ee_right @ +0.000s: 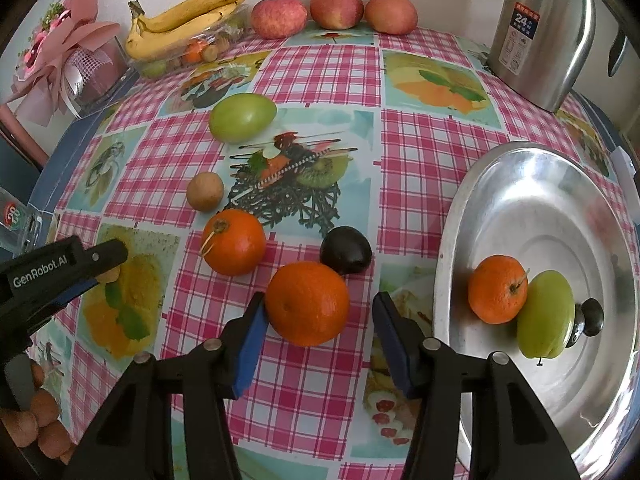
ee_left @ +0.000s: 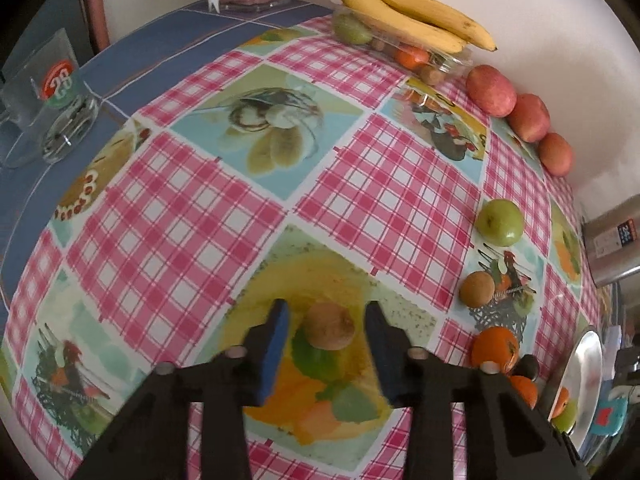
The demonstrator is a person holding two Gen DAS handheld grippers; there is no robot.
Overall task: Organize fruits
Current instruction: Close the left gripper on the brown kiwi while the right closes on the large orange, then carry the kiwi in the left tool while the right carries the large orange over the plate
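Our left tool point(ee_left: 326, 340) stands released around the small brown fruit point(ee_left: 330, 326) and our right tool point(ee_right: 320, 340) released around the orange point(ee_right: 307, 303), so either round fruit may roll away on the counter point(ee_right: 320, 80) if one pad pushes first.

1. In front of my left gripper point(ee_left: 326, 344) the cloth point(ee_left: 208, 208) lies open up to the glass point(ee_left: 48, 100) at the far left.
2. A small brown fruit point(ee_left: 330, 326) sits between its fingers, with gaps on both sides.
3. My right gripper point(ee_right: 318, 340) has an orange point(ee_right: 307, 303) between its fingers; a dark fruit point(ee_right: 346, 249) and a second orange point(ee_right: 233, 241) crowd just beyond.
4. The tray point(ee_right: 520, 184) walls off the right side.
5. Bananas point(ee_right: 188, 16), apples point(ee_right: 334, 10) and a kettle point(ee_right: 540, 32) line the far edge.
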